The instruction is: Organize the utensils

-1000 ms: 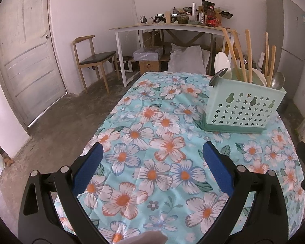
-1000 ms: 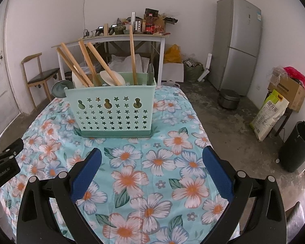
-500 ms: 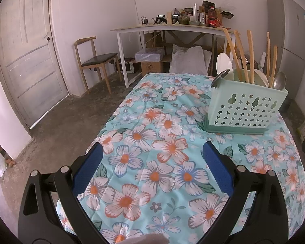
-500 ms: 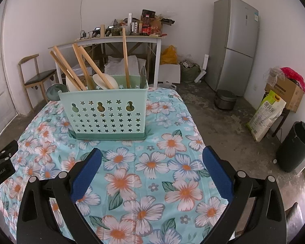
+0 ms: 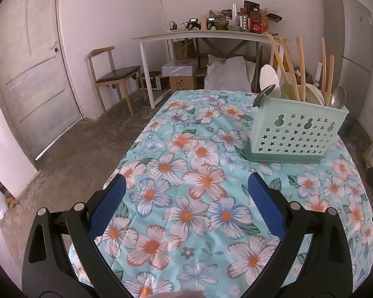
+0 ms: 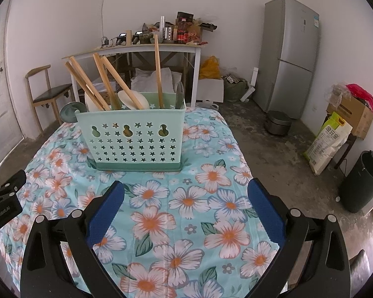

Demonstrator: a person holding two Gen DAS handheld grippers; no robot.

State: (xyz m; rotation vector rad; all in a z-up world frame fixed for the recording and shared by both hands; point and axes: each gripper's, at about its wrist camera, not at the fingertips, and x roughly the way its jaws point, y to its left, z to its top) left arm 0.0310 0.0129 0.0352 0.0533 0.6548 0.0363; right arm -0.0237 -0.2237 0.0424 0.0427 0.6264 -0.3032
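Left wrist view: left claw point(image 5: 186, 186) gapes wide with nothing between its blue pads, hovering over the floral turquoise cloth of the worktop point(image 5: 186, 149).
Right wrist view: right claw point(image 6: 186, 193) likewise stands fully spread and carries nothing; the black body of the left claw shows at the left edge.
Task object: pale green perforated plastic utensil caddy point(image 6: 134, 139) stands upright on the worktop, ahead of both claws and apart from them.
Contents: long wooden-handled utensils point(image 6: 104, 84) lean in the caddy's left part; one wooden handle point(image 6: 158, 72) stands nearly upright further right; a white spoon bowl point(image 6: 133, 99) and a metal spoon point(image 5: 338, 96) rest inside; a grey-green ladle bowl point(image 6: 69, 111) juts over the left end.
Change over the last second: the caddy appears smaller and further off in both views, so both claws have drawn back from it; contents look unaltered.
Meaning for the task: no loose utensil lies on the visible cloth, and both claws retreat unladen, which suggests the sorting is at or near its end.
Uncertainty: which compartment holds each utensil cannot be told from these angles.
Background: white trestle table point(image 5: 199, 34) with clutter, wooden chair point(image 5: 112, 74), grey refrigerator point(image 6: 288, 52).
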